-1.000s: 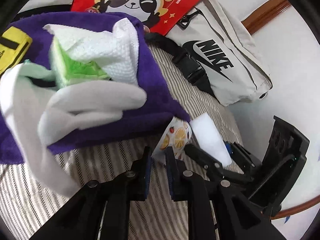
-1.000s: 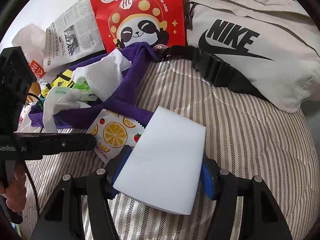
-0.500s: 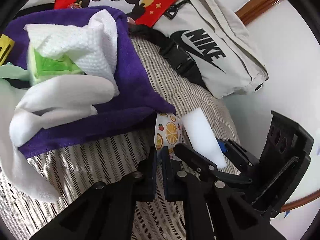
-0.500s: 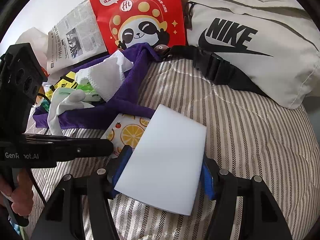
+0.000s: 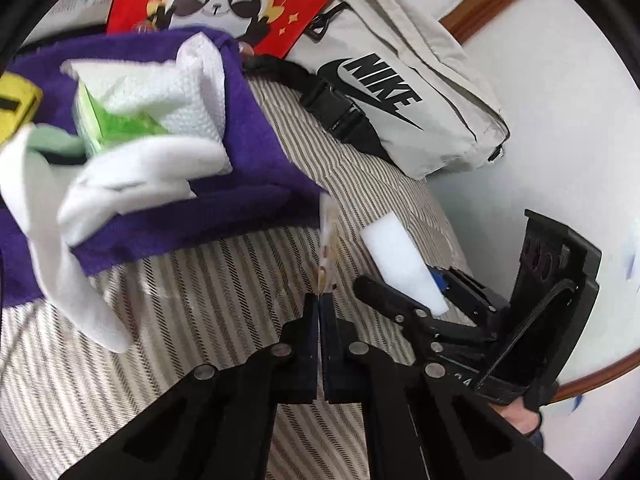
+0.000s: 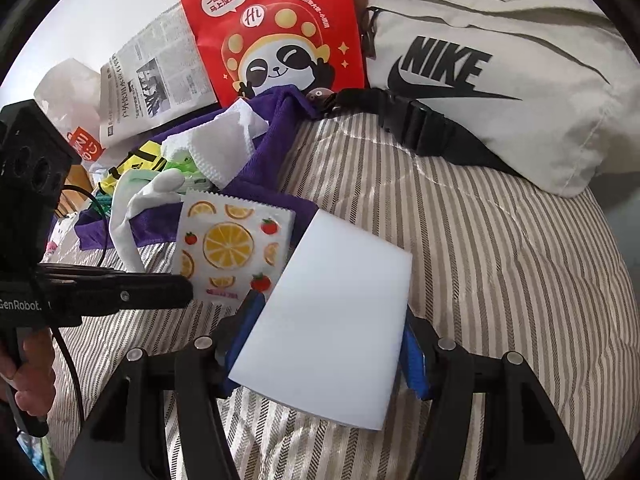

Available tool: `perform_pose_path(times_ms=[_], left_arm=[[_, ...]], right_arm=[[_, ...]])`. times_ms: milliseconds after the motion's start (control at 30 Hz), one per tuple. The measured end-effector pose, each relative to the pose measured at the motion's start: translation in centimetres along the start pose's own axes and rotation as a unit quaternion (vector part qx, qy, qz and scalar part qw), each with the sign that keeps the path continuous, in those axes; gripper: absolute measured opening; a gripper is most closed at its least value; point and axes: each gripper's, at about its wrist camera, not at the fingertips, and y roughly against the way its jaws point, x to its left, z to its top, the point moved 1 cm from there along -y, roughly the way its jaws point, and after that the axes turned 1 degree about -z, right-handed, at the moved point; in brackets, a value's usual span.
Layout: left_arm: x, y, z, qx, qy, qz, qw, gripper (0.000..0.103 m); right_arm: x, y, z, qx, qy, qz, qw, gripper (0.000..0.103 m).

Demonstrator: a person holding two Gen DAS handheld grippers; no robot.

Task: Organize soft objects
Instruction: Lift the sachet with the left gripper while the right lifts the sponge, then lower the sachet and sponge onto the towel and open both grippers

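Lifted since a second ago, the fruit-print cloth (image 6: pixel 232 248) now stands on edge, where before it lay flat on the striped bed (image 6: pixel 500 240) with its far edge under the purple towel (image 5: pixel 248 128). In the left wrist view it shows only as a thin blurred strip (image 5: pixel 326 248) rising from the fingertips. The left hand-held gripper (image 5: pixel 319 300) is clenched on its lower edge, jaws nearly touching. From the right wrist view that gripper (image 6: pixel 176 294) reaches in from the left, and the cloth's orange-slice face is turned to the camera.

The right hand-held gripper (image 6: pixel 328 340) is grasping the white sponge (image 6: pixel 336 320) across its width between blue pads (image 6: pixel 414 364), as it was earlier. The sponge sits just right of the cloth, overlapping its corner in this view.

Behind them, on the towel, lie a white glove (image 5: pixel 132 176), a white waffle cloth (image 5: pixel 168 84) and a green pack (image 5: pixel 112 128). A red panda bag (image 6: pixel 280 32) and a Nike bag (image 6: pixel 500 72) rest at the head of the bed, with a newspaper (image 6: pixel 152 80) to the left.
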Motion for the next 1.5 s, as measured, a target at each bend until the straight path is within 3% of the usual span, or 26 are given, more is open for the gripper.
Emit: perform_pose_path(times_ms=[567,833,1133,1300,1500], left_arm=[[0.1,4.1,0.3,-0.022,-0.014,-0.011,0.9996,0.002],[3.8,10.2,2.2,-0.070,0.008,0.003,0.9975,0.002],[12.7,15.1,5.9,-0.114,0.072,0.049,0.9897,0.002],[16.6,14.4,6.8,-0.097,0.107,0.054,0.9880,0.002],[18.8,12.9,6.1,-0.075,0.139,0.049,0.9862,0.002]], right_arm=[[0.5,2.6,0.7,-0.016,-0.013,-0.009,1.000,0.061],[4.2,3.5,4.9,-0.038,0.022,0.000,0.999,0.061],[9.7,-1.1,10.5,-0.023,0.046,0.024,0.998,0.061],[12.1,-3.7,12.9,-0.014,0.050,0.044,0.998,0.061],[14.2,-8.6,14.3,0.036,0.070,0.017,0.997,0.062]])
